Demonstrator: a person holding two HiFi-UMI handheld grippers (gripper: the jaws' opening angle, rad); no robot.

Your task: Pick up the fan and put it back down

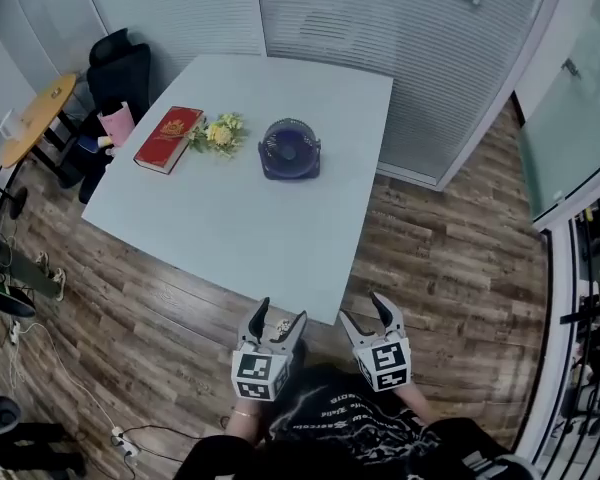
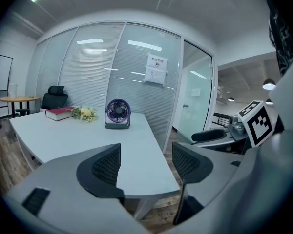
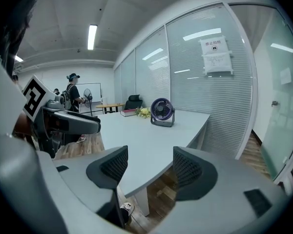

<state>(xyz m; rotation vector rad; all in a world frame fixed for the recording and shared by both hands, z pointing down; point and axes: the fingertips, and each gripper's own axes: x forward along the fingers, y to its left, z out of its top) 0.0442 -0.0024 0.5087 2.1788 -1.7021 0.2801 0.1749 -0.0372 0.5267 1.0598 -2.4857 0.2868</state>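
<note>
Nearest us, our left gripper [image 1: 281, 314] and right gripper [image 1: 363, 310] hang side by side just short of the table's [image 1: 240, 223] near corner. Both have their jaws spread, with nothing between them. We judge that none of the task is done yet: the 2 grippers are well apart from the fan [image 1: 290, 149], which stands upright and untouched on the far half of the table. Just left of it lie flowers [image 1: 220, 134] and a book [image 1: 168, 138]. Everything is left: reach across, grip the fan, lift it, set it down.
</note>
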